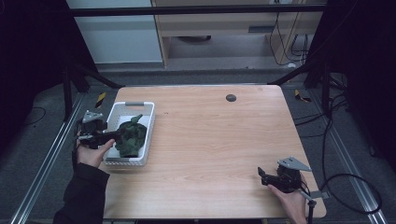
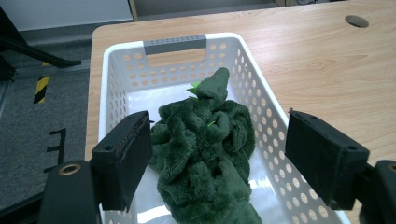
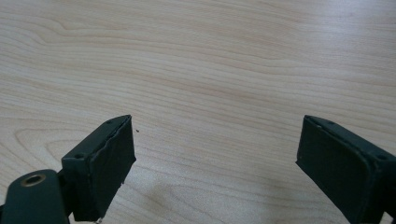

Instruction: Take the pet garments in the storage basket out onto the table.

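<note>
Partly cropped, green plush (image 2: 205,154) fills basket (image 2: 175,44)

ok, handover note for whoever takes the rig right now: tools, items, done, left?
Left tool: open, jaws either side of the green plush toy, not gripping it.
Right tool: open, holding nothing, over bare table at the near right.
Items: the toy lies crumpled inside the white basket at the table's left side.
Done: toy is in the basket.
Left: probably just back the left tool away, or close on the toy if it is meant to come out; I cannot tell which.
</note>
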Motion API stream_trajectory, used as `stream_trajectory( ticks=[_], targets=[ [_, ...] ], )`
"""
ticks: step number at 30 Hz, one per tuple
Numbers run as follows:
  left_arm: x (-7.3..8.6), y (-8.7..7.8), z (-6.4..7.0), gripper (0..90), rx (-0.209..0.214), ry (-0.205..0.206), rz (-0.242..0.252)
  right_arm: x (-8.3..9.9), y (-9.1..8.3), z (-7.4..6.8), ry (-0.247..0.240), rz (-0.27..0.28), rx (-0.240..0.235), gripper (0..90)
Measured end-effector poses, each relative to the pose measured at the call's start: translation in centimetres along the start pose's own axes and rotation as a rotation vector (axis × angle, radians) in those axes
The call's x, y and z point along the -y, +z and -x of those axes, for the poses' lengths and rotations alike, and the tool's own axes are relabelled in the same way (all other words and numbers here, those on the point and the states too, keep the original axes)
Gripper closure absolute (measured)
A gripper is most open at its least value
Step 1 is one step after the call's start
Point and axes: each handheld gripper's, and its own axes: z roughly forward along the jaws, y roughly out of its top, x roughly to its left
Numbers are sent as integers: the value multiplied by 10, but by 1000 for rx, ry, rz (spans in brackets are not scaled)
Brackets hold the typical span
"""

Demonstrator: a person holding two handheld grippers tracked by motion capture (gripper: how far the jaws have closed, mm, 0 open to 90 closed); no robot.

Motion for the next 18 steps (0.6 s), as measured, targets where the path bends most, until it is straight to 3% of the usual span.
stream_trajectory(
  ticks=[18],
  targets=[
    [-6,30,-8,206,-14,8,-80,0,1,0,-5,-7,1,107]
  ],
)
